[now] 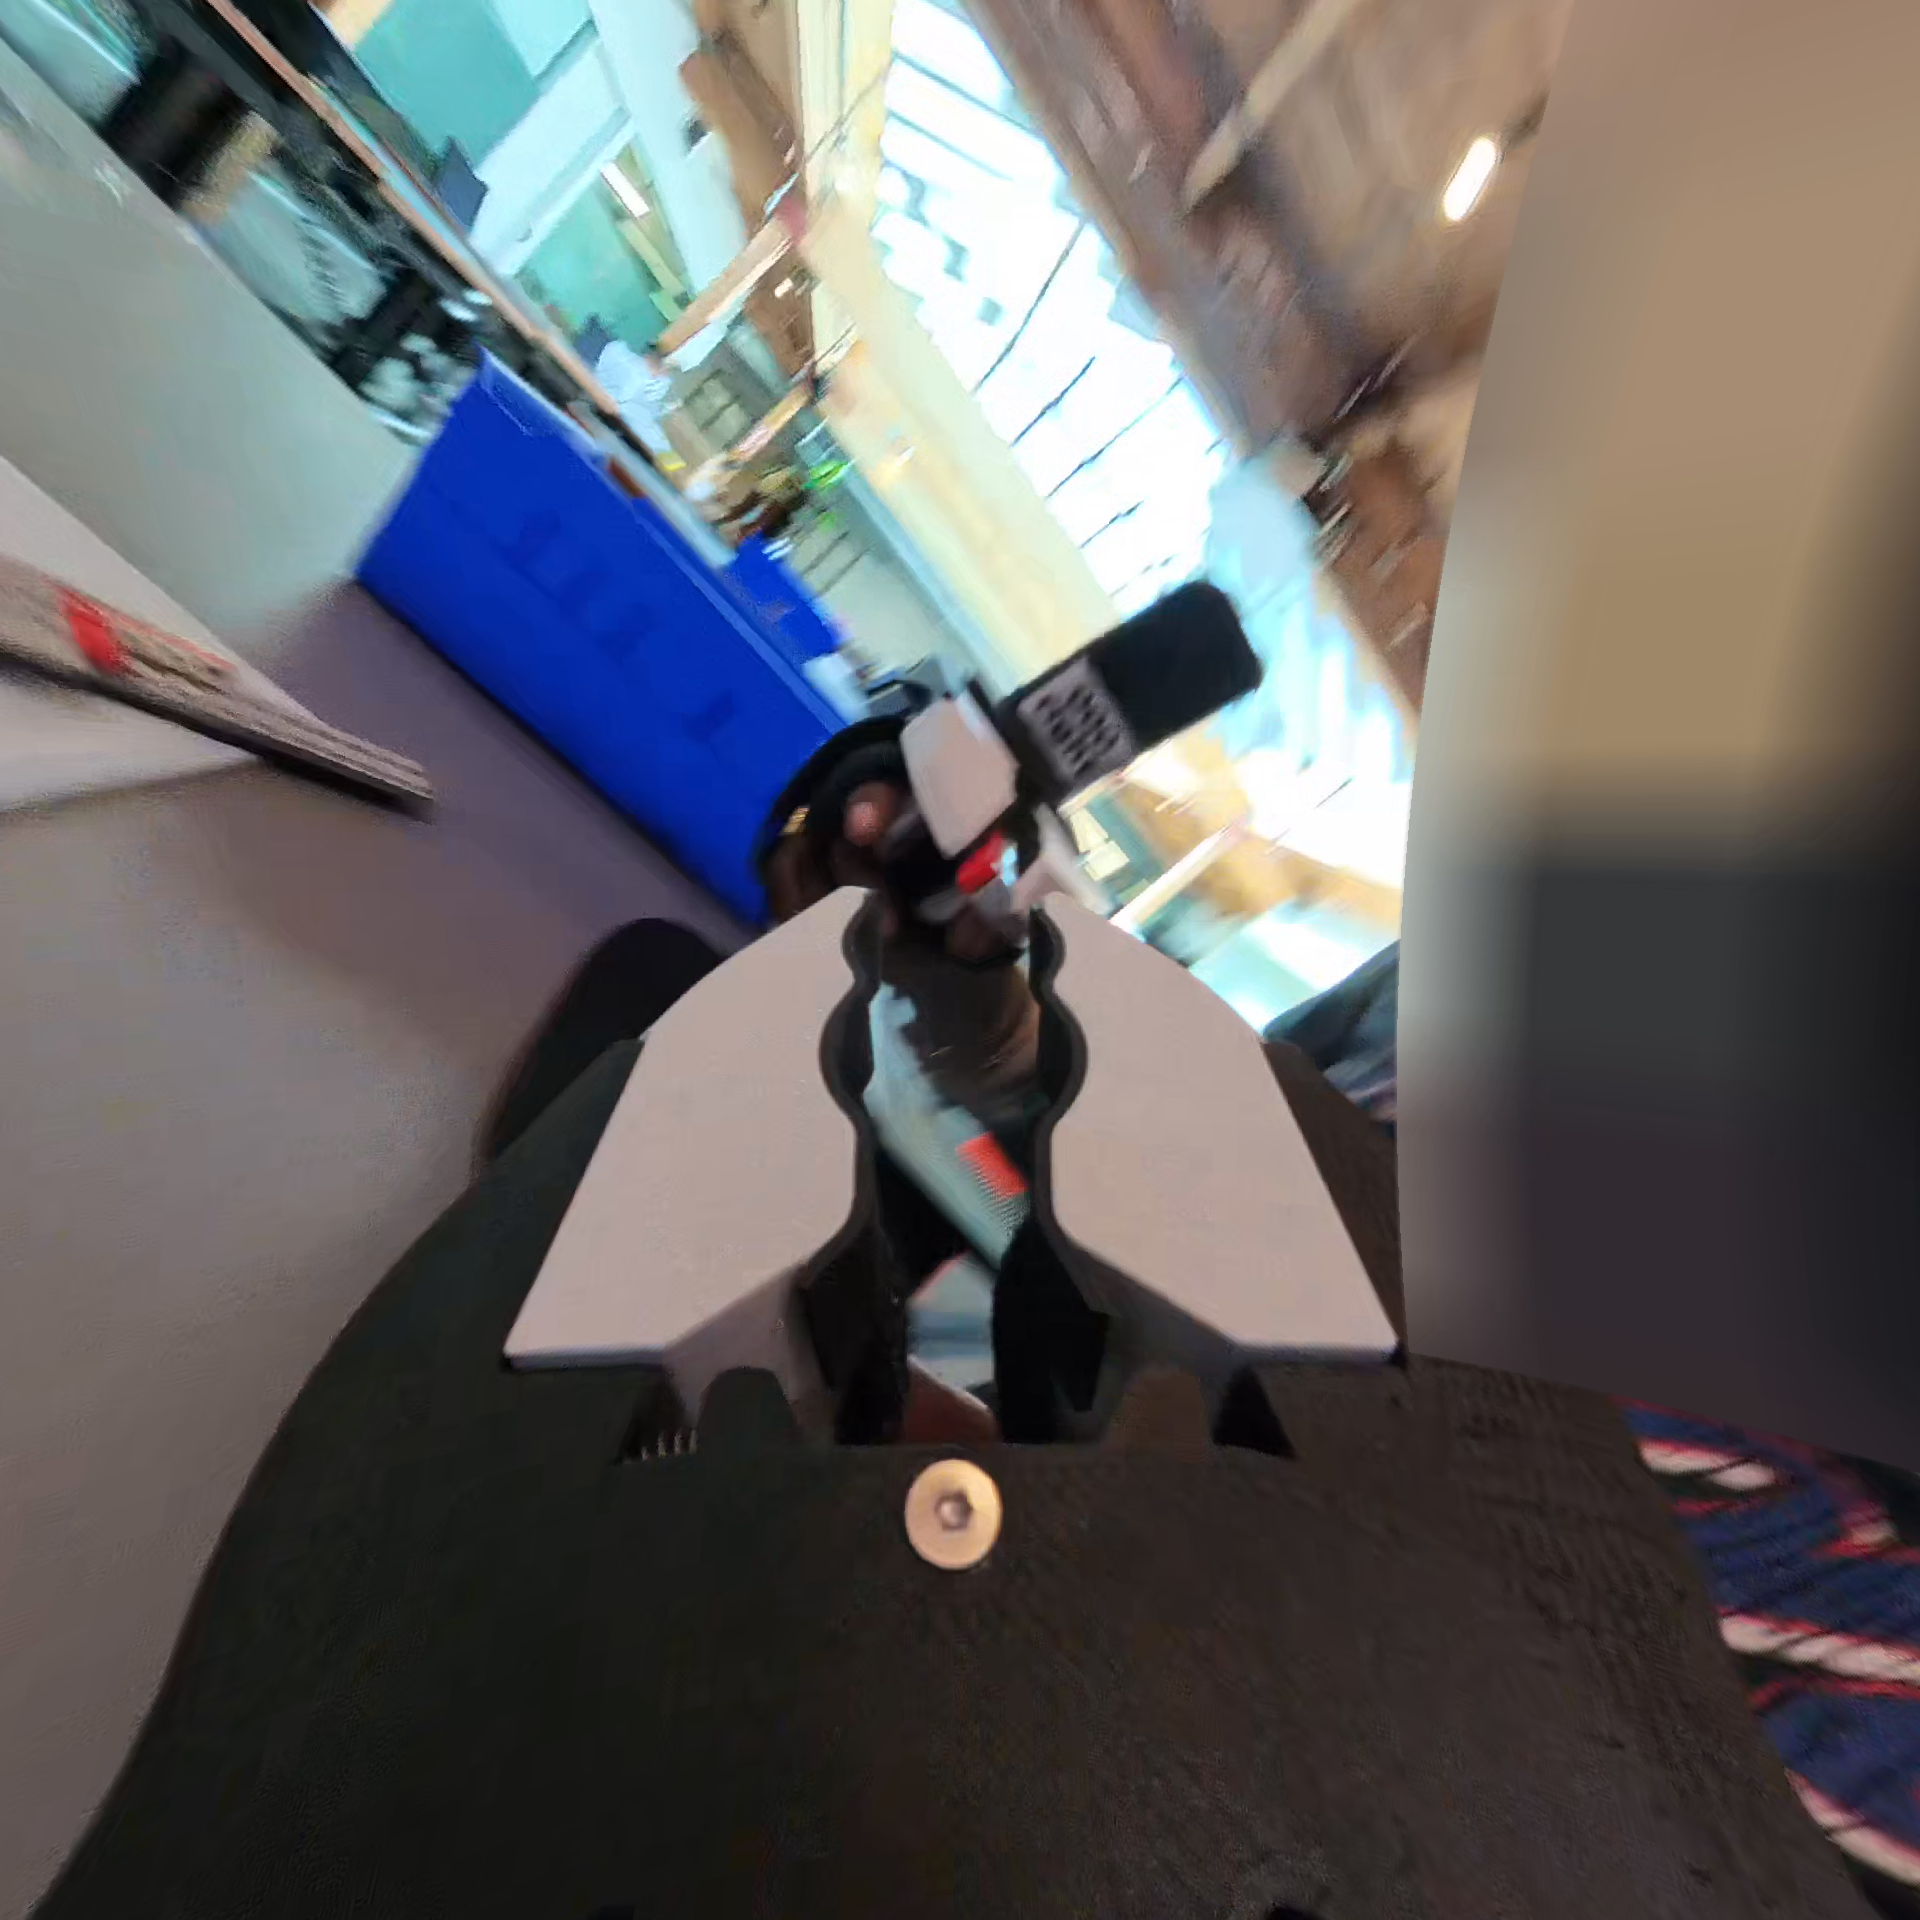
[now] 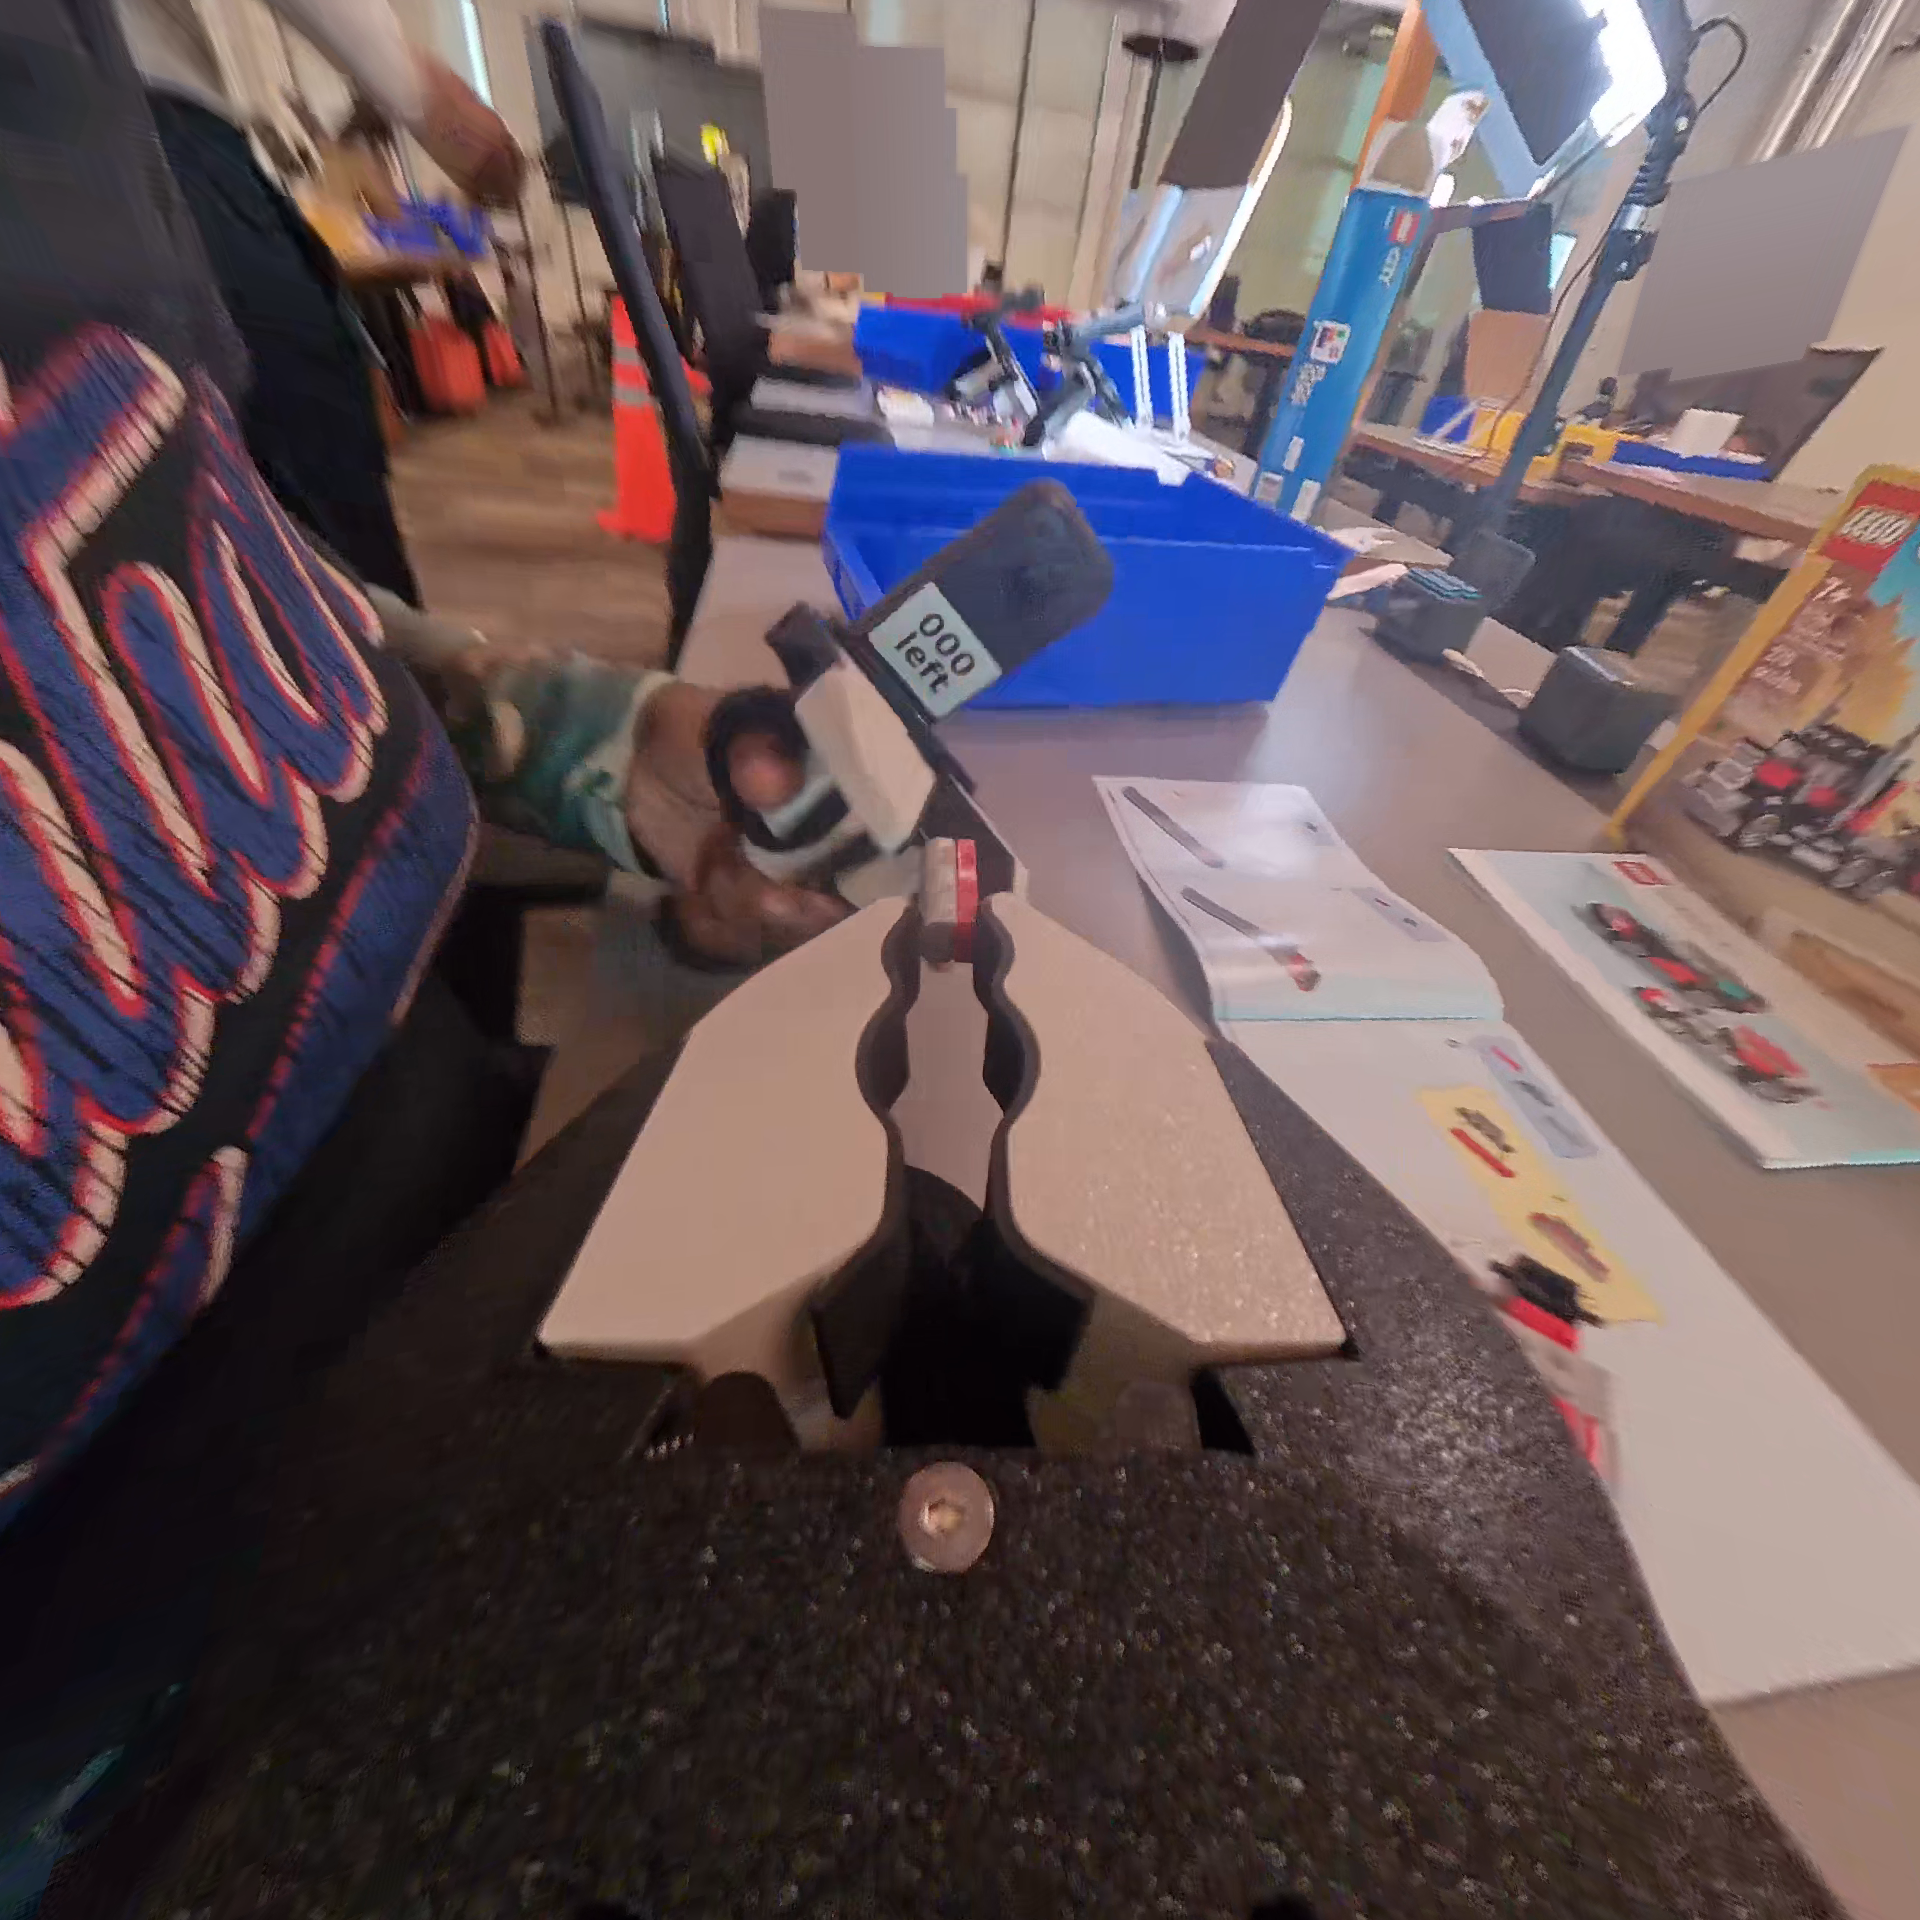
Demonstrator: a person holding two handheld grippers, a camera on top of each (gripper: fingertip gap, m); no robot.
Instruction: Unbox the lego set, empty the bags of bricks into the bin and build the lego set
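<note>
Both hand-held grippers meet in mid-air above the counter point(image 2: 1351, 727). The right hand-held gripper point(image 2: 948, 925) pinches a small red-and-white brick assembly point(image 2: 952, 899). The left hand-held gripper point(image 1: 951, 920) stands slightly parted, apparently empty. Misaligned pressing could pop the assembly loose, dropping it short of the blue bin point(image 2: 1143, 582).

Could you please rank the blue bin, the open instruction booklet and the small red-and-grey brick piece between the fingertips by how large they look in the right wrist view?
1. Open instruction booklet, though its nearness to the camera inflates it.
2. Blue bin, close in apparent size but farther off, so the order is unsure.
3. Red-and-grey brick piece, clearly smallest.
</note>
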